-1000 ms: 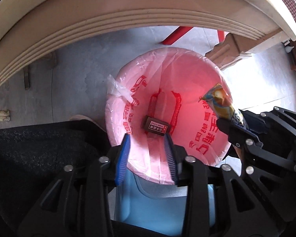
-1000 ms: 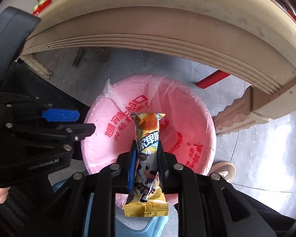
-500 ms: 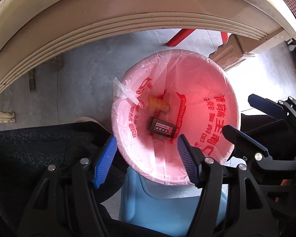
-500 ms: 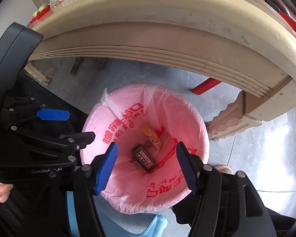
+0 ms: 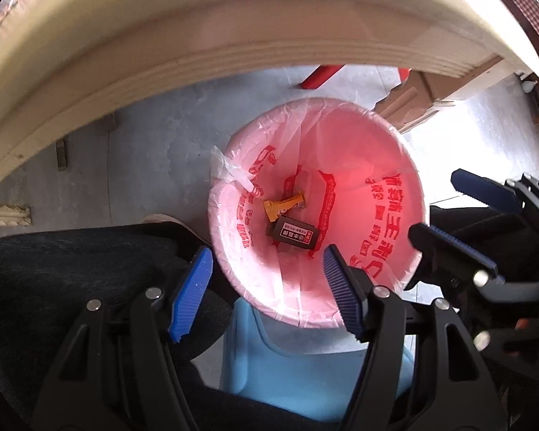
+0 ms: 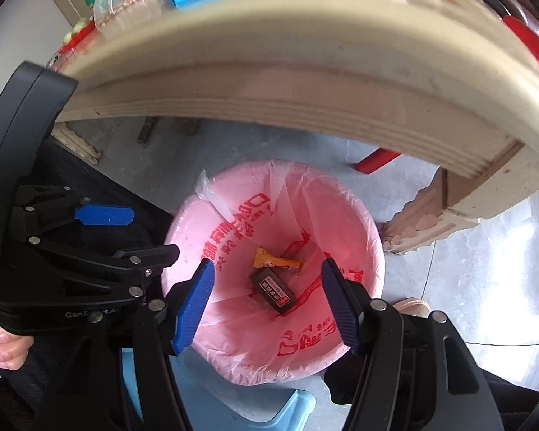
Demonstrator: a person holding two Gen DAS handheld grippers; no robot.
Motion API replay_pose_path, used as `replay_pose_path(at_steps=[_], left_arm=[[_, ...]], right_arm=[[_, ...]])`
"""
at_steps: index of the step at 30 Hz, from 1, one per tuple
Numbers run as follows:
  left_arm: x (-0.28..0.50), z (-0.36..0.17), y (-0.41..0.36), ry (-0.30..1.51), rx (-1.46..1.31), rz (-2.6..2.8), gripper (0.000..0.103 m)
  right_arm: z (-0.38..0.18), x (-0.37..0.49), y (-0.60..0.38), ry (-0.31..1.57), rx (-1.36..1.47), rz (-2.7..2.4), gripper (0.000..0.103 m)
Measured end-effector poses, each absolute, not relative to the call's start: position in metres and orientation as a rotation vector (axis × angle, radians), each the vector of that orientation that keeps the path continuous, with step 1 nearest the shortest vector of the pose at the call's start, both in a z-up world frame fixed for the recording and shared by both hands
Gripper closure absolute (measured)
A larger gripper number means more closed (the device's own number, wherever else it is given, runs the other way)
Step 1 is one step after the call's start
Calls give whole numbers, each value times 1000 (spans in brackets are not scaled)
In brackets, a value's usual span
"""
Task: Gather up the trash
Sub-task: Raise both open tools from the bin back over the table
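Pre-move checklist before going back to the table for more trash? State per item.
1. Left claw empty, jaws apart: ok.
2. Right claw empty, jaws apart: ok.
3. Yellow snack wrapper inside the pink-lined bin, not caught on the rim: ok.
4. Dark small box at the bin bottom beside the wrapper: ok.
5. Liner still folded over the bin rim: ok on the visible side; near edge hidden behind the claws, cannot tell.
6. More trash on the table: items show at its far edge, blurred; which are trash, cannot tell.
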State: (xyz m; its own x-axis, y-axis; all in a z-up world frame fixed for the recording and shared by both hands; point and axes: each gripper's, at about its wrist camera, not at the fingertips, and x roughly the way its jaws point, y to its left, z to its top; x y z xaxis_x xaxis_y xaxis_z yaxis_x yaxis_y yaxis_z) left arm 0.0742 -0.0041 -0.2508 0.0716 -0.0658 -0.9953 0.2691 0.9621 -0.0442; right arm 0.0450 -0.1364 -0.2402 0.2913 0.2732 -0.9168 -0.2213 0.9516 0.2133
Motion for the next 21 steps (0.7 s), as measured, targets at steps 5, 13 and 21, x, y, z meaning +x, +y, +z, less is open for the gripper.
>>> replay_pose_path(at_steps=[5,13,21], left_arm=[[78,-191,12,1385,191,-238,39],[114,-53,46,1191,218,-196,32],[162,62,59,1101,219,-194,26]], right_arm=[[-188,48,-152,1166,96,346,42],[-60,85,-194,1027,175,341,33],[37,126,-215,919,134,268,29]])
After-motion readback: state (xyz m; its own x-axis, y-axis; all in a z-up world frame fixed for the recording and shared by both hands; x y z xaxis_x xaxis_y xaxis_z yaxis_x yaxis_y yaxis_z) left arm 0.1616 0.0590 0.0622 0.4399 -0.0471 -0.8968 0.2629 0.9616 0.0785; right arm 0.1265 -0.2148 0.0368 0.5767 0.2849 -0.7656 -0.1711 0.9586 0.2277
